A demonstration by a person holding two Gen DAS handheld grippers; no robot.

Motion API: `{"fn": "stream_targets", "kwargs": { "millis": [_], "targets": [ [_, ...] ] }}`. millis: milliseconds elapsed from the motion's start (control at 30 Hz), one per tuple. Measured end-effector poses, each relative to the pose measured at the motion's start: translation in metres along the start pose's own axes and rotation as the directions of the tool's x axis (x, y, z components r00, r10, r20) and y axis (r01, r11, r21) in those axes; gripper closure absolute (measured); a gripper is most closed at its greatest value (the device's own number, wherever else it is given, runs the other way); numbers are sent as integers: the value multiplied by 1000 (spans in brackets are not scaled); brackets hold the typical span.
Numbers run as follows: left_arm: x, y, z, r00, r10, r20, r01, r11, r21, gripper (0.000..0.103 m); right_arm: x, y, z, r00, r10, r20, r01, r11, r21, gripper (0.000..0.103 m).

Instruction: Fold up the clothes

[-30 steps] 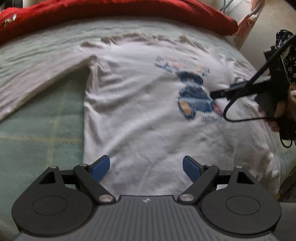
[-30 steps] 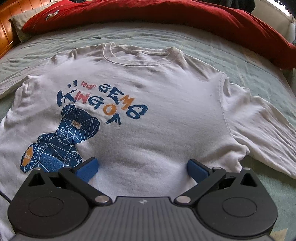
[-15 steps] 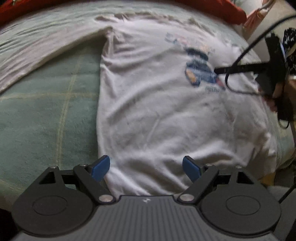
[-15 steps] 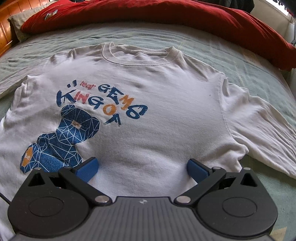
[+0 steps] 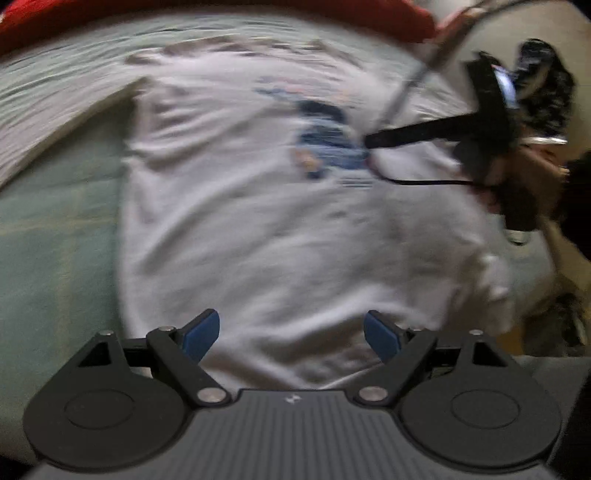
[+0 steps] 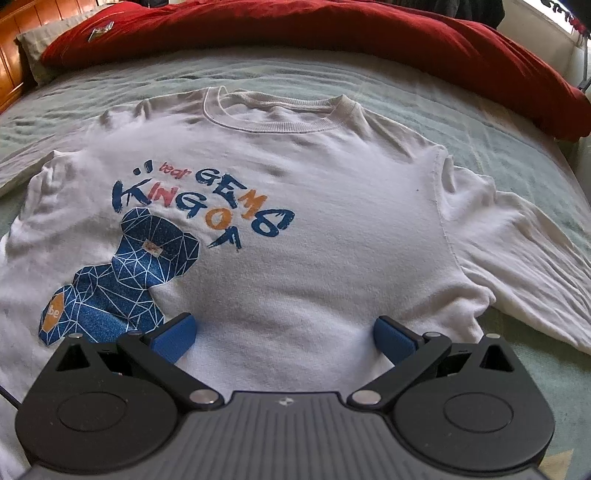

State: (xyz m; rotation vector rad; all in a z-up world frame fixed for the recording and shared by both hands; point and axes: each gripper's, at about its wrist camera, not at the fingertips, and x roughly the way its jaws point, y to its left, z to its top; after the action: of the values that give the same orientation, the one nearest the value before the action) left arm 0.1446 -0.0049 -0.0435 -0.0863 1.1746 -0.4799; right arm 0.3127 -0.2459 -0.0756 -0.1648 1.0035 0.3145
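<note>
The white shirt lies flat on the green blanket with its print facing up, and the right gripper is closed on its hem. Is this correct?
Not quite. The right gripper is open, not closed on the hem: the right wrist view shows its blue pads wide apart above the shirt. The rest holds: print up, flat on the green blanket.

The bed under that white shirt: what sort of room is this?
Most likely a bedroom at home. The shirt lies spread on a bed with a green cover, a red duvet is bunched along its far side, and a wooden headboard shows.

Soft matt cotton sweatshirt on a nubbly green bedcover, red cloth pillow, glossy wooden headboard.
</note>
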Motion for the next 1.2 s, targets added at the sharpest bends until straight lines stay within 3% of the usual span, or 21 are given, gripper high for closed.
{"fn": "stream_targets", "kwargs": {
  "millis": [67,300,367,467,567,767,900,1000,1200],
  "targets": [
    [9,-9,-3,998,-60,-30,61,998,15,18,0,0,0,1000,1,-1,-1,1000,0,0],
    [5,-15,-23,989,-58,-139,59,998,4,18,0,-1,-1,1000,13,3,-13,1000,-1,0],
    [1,-19,-17,990,-67,-122,71,997,29,18,0,-1,-2,1000,12,7,-12,1000,0,0],
    [6,-28,-2,986,-142,-84,147,988,45,18,0,1,-4,1000,10,19,-10,1000,0,0],
    [27,-39,1,977,-186,-100,192,980,49,18,-1,2,-5,1000,11,17,-11,1000,-2,0],
    [19,-33,-10,972,-169,-163,177,984,34,18,1,0,-4,1000,24,18,-24,1000,-8,0],
    [-10,-9,0,990,-62,-123,66,998,25,18,1,0,-7,1000,16,26,-16,1000,-10,0],
    [-28,25,12,998,15,-57,-20,997,-77,18,1,0,-4,1000,17,12,-16,1000,-10,0],
    [-46,95,39,985,137,107,-104,956,-273,18,-6,-1,10,997,55,-49,-55,998,-9,0]
  ]
}}
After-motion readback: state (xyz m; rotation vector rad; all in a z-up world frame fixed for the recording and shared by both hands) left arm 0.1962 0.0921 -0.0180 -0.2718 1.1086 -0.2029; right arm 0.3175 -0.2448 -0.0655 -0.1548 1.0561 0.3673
